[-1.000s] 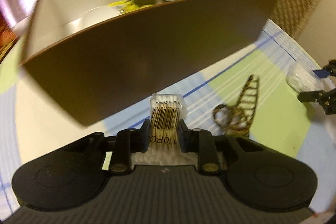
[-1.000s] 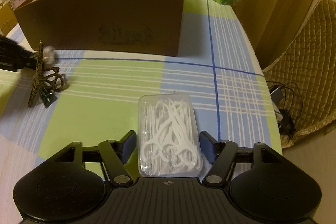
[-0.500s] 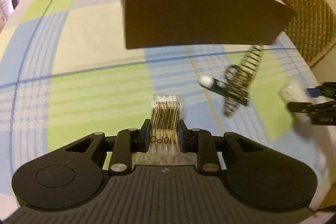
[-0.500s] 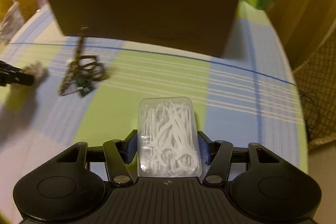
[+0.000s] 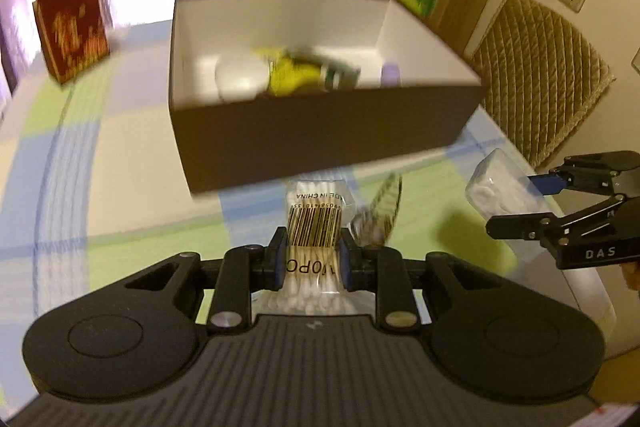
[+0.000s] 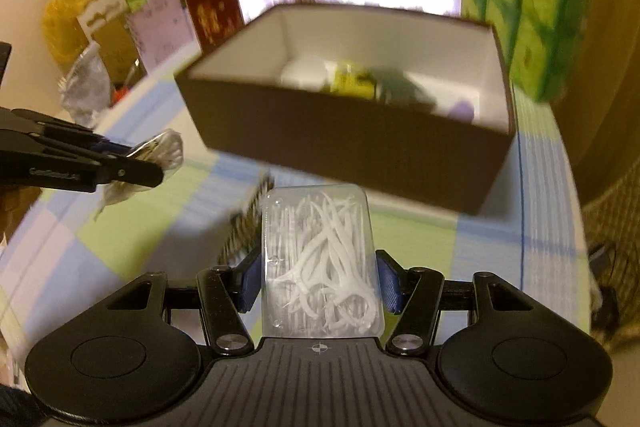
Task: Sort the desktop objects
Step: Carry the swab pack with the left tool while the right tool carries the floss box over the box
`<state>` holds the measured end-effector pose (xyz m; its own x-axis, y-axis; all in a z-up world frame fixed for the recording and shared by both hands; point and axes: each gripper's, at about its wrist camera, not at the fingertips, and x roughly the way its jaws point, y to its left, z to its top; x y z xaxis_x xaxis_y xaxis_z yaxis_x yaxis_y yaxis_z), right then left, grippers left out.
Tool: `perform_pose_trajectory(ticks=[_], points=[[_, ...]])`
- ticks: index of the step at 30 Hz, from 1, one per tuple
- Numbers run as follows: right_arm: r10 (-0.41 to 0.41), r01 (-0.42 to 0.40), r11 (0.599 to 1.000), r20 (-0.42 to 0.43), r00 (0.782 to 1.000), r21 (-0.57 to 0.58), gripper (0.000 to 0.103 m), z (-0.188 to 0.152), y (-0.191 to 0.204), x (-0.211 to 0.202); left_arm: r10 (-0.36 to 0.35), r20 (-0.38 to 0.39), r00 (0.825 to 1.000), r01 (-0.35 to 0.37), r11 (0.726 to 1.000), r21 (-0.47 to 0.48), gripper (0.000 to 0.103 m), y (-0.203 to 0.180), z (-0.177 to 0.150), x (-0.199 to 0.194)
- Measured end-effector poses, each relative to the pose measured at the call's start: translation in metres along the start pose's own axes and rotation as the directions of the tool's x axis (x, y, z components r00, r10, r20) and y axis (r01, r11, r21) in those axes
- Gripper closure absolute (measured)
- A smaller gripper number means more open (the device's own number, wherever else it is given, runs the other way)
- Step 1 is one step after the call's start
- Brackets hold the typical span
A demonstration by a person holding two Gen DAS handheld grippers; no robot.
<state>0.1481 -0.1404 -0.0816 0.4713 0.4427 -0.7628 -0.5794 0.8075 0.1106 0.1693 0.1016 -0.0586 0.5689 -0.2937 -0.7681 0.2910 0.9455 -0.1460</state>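
Tabletop (image 5: 60, 187) w/ checked cloth carries a big brown box (image 5: 320, 131), open top, white inside, already holding a few blurred items (white, yellow, sth purple), so sorting looks partly done. Both tongs hang in front of the box's near wall, roughly at rim height. Right tongs (image 6: 318, 281) closed onto a clear floss pick case (image 6: 318, 263), blue pads on its long sides. Left tongs (image 5: 312, 255) pinched tight on a cotton swab bag (image 5: 314, 227), barcode up. A patterned hair clip (image 5: 380, 211) lies on the cloth just beside the swabs, blurred. Risks, imo: both loads heading for one opening, tongs could knock together; case is hard & slick, may pivot out if grip slackens; soft bag may catch the near rim & drop outside.
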Motion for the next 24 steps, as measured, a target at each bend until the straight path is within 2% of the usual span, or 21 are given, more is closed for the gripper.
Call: perform_pose_trajectory(ticks=[7,11,17,24], points=[[-0.011,0.013,1.000,0.085,0.996,-0.025,0.048,0.065,-0.017,-0.001,0.004,0.083,0.997,-0.009,0.998,0.069,0.082,0.006,0.066,-0.005],[-0.041,0.044,0.999,0.104,0.994,-0.020,0.048,0.104,-0.032,0.011,0.009,0.097,0.995,-0.018,0.996,0.089,0.082,0.013,0.109,0.006],[-0.110,0.112,0.994,0.072,0.991,-0.013,0.048,0.147,-0.058,0.042,0.022,0.080,0.997,-0.032,0.991,0.132,0.082,0.015,0.161,0.037],[-0.153,0.153,0.987,0.000,0.988,0.053,0.048,0.162,-0.083,0.091,0.052,0.024,0.998,-0.054,0.991,0.125,0.082,0.019,0.190,0.096]])
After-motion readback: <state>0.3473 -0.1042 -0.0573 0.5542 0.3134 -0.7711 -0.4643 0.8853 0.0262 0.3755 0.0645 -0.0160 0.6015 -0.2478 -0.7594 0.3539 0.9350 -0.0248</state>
